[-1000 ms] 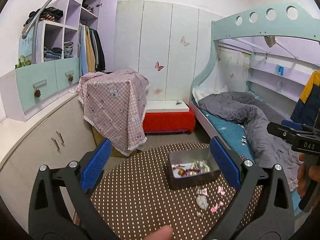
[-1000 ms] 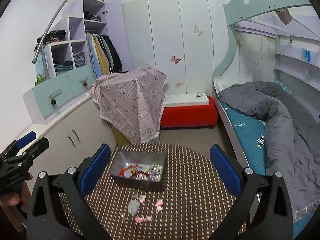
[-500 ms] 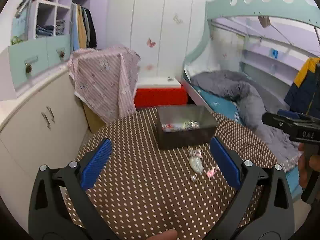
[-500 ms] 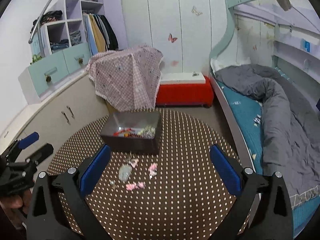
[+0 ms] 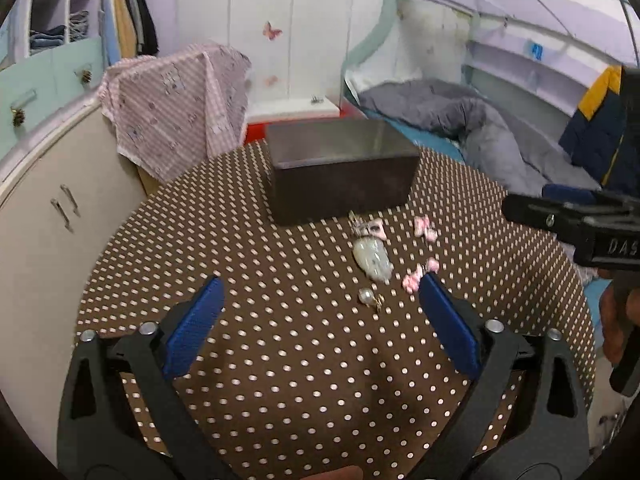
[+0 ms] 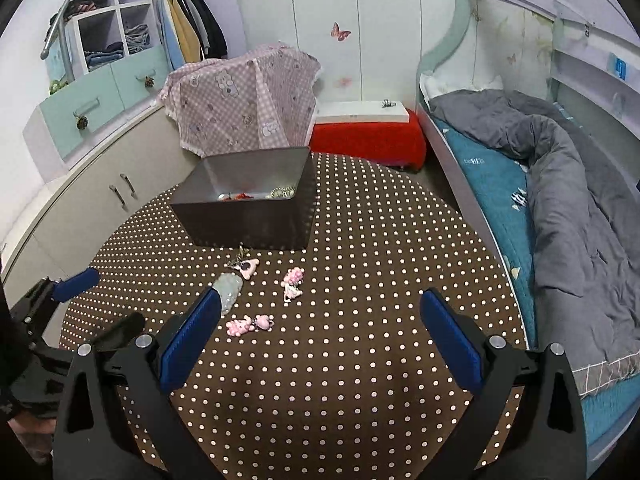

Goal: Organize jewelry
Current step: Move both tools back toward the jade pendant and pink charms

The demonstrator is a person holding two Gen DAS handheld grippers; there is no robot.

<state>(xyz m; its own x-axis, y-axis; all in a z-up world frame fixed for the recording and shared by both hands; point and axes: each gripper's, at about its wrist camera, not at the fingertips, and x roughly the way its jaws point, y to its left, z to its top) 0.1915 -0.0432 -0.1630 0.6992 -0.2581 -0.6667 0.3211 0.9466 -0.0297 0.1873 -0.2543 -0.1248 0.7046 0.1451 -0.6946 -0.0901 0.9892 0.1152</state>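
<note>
Left wrist view: sits low above the round dotted table (image 5: 248,240), angled downward, facing the dark box (image 5: 340,176) at close range, wardrobe wall and bunk bed (image 5: 460,116) beyond. Right wrist view: placed beside it on the bed side, slightly higher, same downward tilt, looking into the box (image 6: 248,208). Shared: table (image 6: 380,240), box, scattered trinkets (image 5: 372,258) (image 6: 290,280), pink-draped furniture, bed (image 6: 520,168); each view catches the opposite tool at its edge.

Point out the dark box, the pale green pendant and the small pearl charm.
dark box (image 5: 340,184), left wrist view, front wall.
pale green pendant (image 5: 372,258), left wrist view, middle of the stone.
small pearl charm (image 5: 365,295), left wrist view, the bead.
</note>
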